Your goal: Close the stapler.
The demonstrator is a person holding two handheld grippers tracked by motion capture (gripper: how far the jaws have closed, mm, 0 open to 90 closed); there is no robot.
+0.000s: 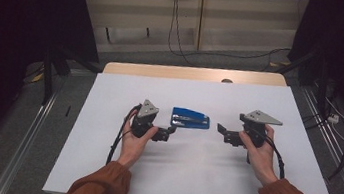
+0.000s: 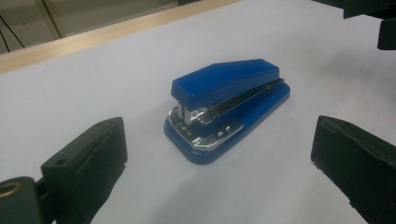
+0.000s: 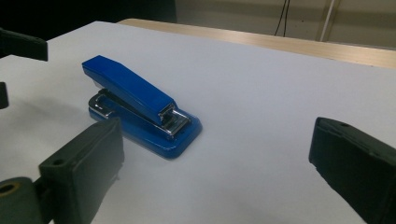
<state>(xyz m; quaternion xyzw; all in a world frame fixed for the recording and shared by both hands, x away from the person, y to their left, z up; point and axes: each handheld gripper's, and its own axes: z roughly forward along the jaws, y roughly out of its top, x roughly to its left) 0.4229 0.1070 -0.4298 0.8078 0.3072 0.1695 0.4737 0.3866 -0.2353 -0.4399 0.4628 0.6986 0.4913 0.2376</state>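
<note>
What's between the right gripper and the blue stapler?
Nothing: in the high view, bare white table separates the right gripper from the blue stapler.

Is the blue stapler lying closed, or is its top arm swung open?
Closed. The stapler rests flat on its base on the white table, top arm down along the base, with only a narrow gap at its metal front end.

No readable text, label, brand or number anywhere; blue stapler (image 2: 226, 108) bears no legible marking.
</note>
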